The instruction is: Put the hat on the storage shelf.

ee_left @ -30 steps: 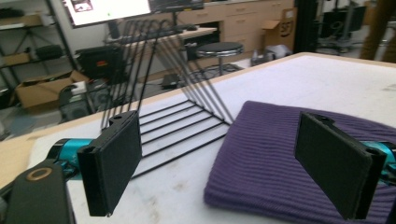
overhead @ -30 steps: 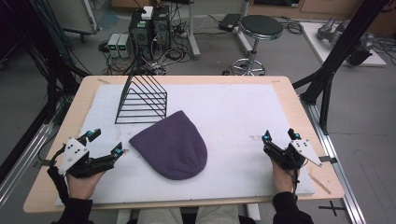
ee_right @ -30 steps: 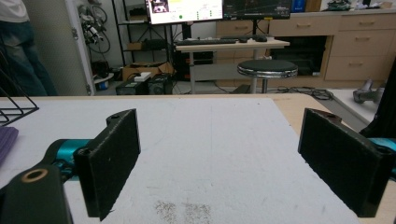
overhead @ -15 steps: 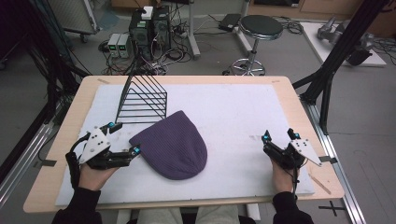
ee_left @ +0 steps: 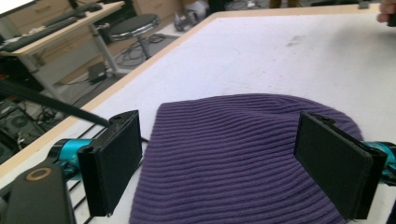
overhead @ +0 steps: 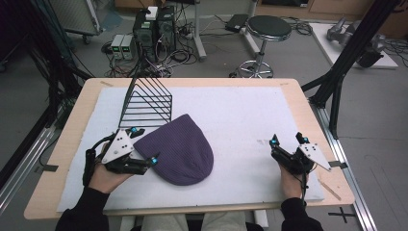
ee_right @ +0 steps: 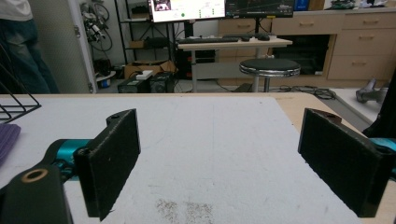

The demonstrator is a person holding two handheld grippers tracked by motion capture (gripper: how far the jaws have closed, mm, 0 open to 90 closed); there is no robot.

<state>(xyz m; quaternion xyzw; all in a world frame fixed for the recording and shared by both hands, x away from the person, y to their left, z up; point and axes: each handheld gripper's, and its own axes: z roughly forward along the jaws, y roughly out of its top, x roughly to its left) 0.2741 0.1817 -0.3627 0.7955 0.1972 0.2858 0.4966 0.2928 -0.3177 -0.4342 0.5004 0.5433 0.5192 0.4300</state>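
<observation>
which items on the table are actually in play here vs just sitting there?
In play:
- purple beanie, flat on the white mat
- left gripper, jaws open on either side of the beanie's edge

Lying about:
- black wire rack, just behind the beanie
- right gripper, open over bare mat
- white mat
- stool and computer towers on the floor beyond the table

L claw (ee_left: 233, 170) wide open, jaws either side of purple beanie (ee_left: 233, 149) on white mat (ee_left: 289, 60).

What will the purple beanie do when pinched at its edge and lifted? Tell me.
The purple beanie looks like soft ribbed knit lying flat, so it will probably droop and fold. It is likely light. The wide-open left gripper may drag it across the white mat.
</observation>
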